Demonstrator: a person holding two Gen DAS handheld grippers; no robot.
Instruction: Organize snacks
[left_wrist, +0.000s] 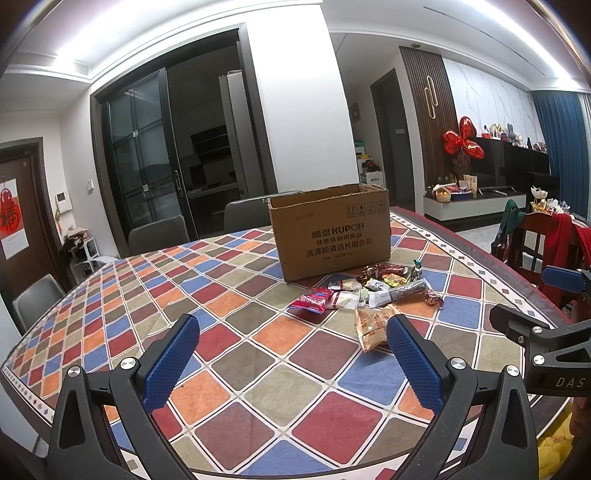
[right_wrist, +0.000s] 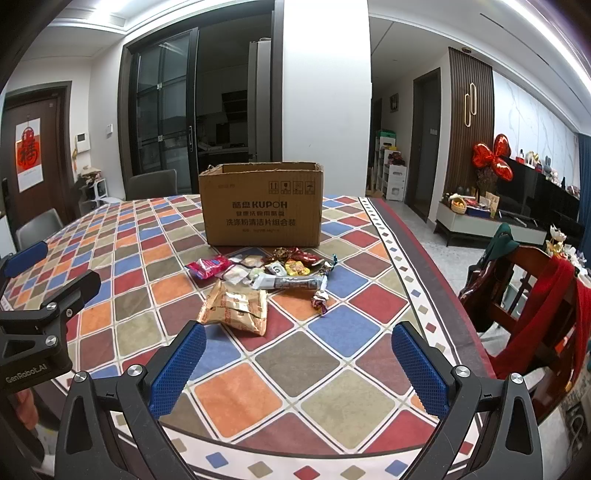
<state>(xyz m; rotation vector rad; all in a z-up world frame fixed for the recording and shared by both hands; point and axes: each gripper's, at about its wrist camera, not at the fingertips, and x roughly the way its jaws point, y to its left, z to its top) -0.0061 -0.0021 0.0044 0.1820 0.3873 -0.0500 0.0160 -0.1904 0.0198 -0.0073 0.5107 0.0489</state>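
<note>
Snack pile (right_wrist: 266, 273) lies at twelve o'clock beyond the right gripper (right_wrist: 299, 358) (both grippers spread, empty); left gripper (left_wrist: 291, 354) over checkered tablecloth (left_wrist: 229, 295), cardboard box (right_wrist: 260, 206) behind.

A table (right_wrist: 369, 306) under a checked cloth of red, blue, orange and olive squares is filling the foreground, with grey chairs (right_wrist: 151, 184) standing at its far side. Dark-framed glass sliding doors (left_wrist: 147, 147) are opening onto an unlit kitchen beside a white pillar (right_wrist: 325, 92). Ceiling strips are glowing white, and a blue curtain (left_wrist: 557, 136) is hanging at the right.
</note>
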